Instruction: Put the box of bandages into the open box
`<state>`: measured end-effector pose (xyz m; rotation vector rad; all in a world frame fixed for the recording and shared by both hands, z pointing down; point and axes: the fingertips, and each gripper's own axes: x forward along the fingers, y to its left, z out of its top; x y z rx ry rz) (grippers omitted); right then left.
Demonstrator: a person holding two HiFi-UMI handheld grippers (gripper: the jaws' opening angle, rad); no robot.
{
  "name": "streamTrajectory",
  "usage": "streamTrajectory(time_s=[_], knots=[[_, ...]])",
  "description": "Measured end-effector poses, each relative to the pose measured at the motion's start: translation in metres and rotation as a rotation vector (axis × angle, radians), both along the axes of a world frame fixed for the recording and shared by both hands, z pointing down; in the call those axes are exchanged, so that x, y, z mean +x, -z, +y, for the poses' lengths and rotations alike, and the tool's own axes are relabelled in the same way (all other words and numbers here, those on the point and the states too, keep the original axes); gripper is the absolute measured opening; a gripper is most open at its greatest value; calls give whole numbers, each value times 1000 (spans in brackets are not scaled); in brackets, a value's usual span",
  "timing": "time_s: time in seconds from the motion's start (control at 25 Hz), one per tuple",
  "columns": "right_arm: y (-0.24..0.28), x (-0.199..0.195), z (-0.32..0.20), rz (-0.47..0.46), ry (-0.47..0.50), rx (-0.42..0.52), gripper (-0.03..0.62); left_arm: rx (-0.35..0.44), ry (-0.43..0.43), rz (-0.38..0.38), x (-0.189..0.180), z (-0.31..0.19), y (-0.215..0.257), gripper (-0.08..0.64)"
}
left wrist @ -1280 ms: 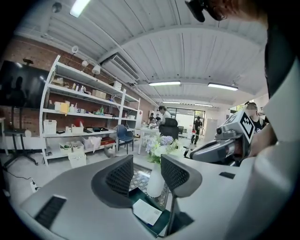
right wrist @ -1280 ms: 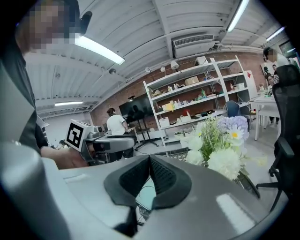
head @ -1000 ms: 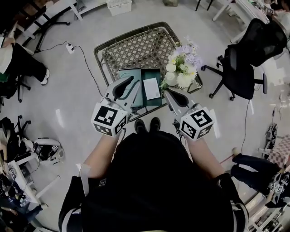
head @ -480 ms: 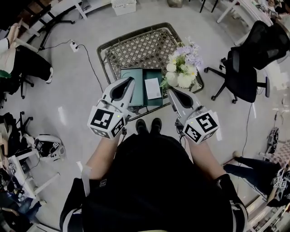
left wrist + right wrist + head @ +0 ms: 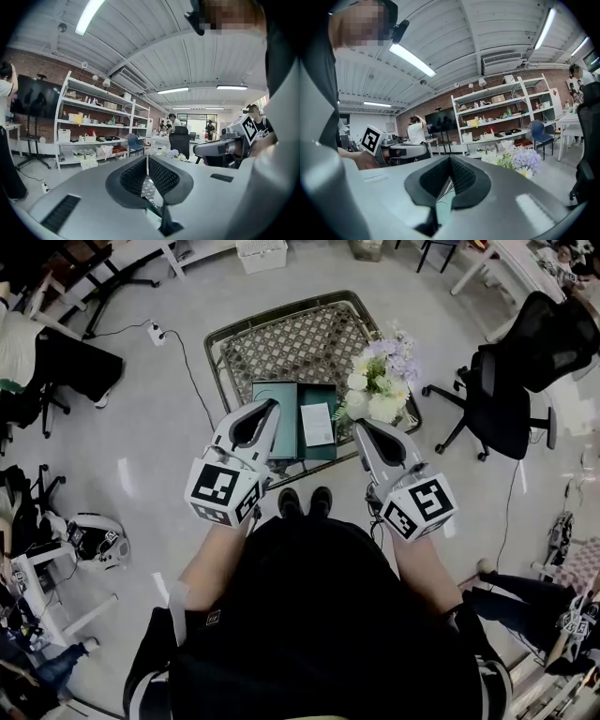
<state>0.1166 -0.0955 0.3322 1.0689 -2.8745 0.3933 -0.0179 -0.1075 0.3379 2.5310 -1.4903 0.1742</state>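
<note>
In the head view a dark green open box (image 5: 277, 418) lies on a lattice-topped table (image 5: 281, 343). A flat white box of bandages (image 5: 316, 424) rests on the box's right half. My left gripper (image 5: 271, 405) hovers over the box's left edge, shut and empty. In the left gripper view its (image 5: 147, 158) pads meet with nothing between them. My right gripper (image 5: 359, 427) is held to the right of the white box, beside the flowers. Its (image 5: 450, 160) jaws are shut too and hold nothing.
A bouquet of white and lilac flowers (image 5: 380, 385) stands on the table's right corner. A black office chair (image 5: 502, 399) stands to the right. A power strip with its cable (image 5: 157, 335) lies on the floor at left. My shoes (image 5: 305, 502) touch the table's near edge.
Both grippers stay above the table's near edge. The right one has drifted slightly right and toward me. The white box has not moved.
</note>
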Motion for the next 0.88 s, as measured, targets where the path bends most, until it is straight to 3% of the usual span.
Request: streamTrajectory(time_s=[0.88], knots=[[-22, -20, 0, 38, 11, -45, 8, -32, 8, 4, -9, 4, -13, 18]])
